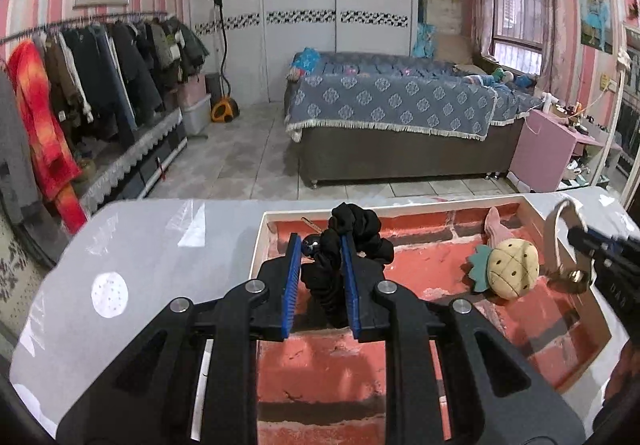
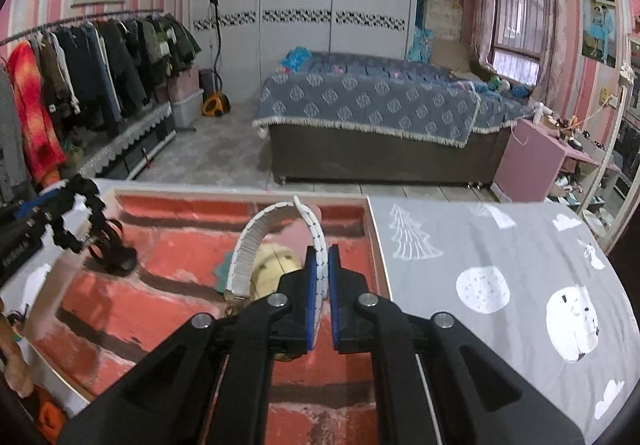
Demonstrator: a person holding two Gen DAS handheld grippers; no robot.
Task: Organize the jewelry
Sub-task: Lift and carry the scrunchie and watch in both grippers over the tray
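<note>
Both fisheye views ride low behind their own fingers, close above a shallow white-rimmed tray lined with a red brick print (image 1: 568, 377), and face the same way across the bedroom toward the white wardrobe wall (image 1: 336, 5). The left wrist view sits over the tray's left part, with bare grey tabletop (image 1: 160, 245) on its left. The right wrist view sits over the tray's right part (image 2: 372, 245). They share the tray, the blue patterned bed (image 2: 360, 101), the clothes rail (image 1: 80, 57) and a yellow pineapple plush (image 1: 512, 269).
</note>
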